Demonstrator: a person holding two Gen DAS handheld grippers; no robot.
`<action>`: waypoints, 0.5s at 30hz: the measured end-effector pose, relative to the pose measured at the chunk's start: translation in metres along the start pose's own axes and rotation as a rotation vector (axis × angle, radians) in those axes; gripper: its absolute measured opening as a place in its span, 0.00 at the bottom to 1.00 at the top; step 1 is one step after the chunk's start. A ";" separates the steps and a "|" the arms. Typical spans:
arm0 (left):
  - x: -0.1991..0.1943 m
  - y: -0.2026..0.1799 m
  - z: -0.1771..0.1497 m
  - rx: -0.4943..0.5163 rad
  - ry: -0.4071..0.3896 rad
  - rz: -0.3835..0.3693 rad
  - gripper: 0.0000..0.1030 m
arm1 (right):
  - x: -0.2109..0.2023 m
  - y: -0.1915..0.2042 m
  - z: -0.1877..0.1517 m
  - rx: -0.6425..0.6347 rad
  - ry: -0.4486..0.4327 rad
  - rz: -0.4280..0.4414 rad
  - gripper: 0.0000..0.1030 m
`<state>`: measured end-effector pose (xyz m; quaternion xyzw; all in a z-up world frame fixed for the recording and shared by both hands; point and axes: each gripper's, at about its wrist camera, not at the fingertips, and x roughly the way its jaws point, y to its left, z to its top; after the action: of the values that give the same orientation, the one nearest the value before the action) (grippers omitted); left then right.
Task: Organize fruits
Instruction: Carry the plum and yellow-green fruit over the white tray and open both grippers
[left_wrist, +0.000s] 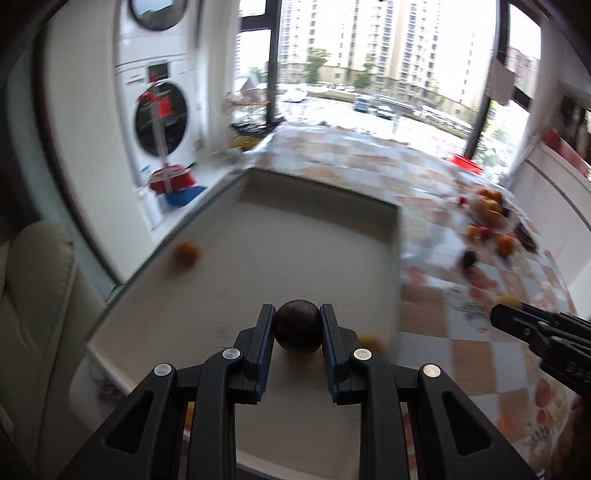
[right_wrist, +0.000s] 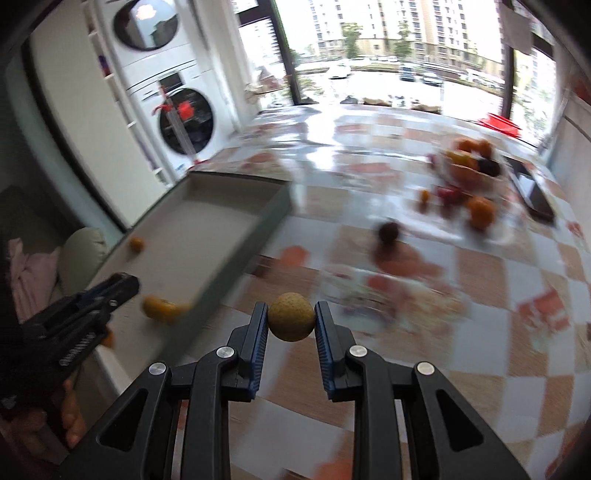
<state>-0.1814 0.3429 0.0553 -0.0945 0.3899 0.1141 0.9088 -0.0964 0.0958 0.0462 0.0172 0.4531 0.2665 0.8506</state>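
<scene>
My left gripper (left_wrist: 296, 325) is shut on a dark round fruit (left_wrist: 296, 326) and hangs over the shallow white tray (left_wrist: 321, 206). An orange fruit (left_wrist: 187, 253) lies at the tray's left side, and another orange fruit (left_wrist: 373, 341) peeks out beside my right finger. My right gripper (right_wrist: 291, 321) is shut on a yellow-brown round fruit (right_wrist: 291, 316) above the checked tablecloth, right of the tray (right_wrist: 236, 254). In the right wrist view the left gripper (right_wrist: 110, 286) shows at the left, near an orange fruit (right_wrist: 162, 308) in the tray. The right gripper (left_wrist: 506, 314) appears at the right edge of the left wrist view.
A heap of orange and dark fruits (right_wrist: 469, 173) sits on a clear bowl and wrap at the far right of the table; one dark fruit (right_wrist: 388, 232) lies loose. A black phone (right_wrist: 532, 192) lies beyond. Stacked washing machines (left_wrist: 159, 110) and a window stand behind. A cushion (left_wrist: 33, 295) is at left.
</scene>
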 end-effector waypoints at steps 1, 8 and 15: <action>0.001 0.006 0.000 -0.010 0.002 0.012 0.25 | 0.003 0.009 0.002 -0.008 0.005 0.016 0.27; 0.016 0.025 -0.004 -0.047 0.033 0.058 0.25 | 0.033 0.058 0.025 -0.012 0.045 0.131 0.27; 0.025 0.024 -0.010 -0.013 0.068 0.088 0.51 | 0.050 0.078 0.023 -0.072 0.104 0.140 0.71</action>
<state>-0.1781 0.3669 0.0279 -0.0871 0.4236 0.1535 0.8885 -0.0900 0.1912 0.0433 0.0046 0.4843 0.3417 0.8054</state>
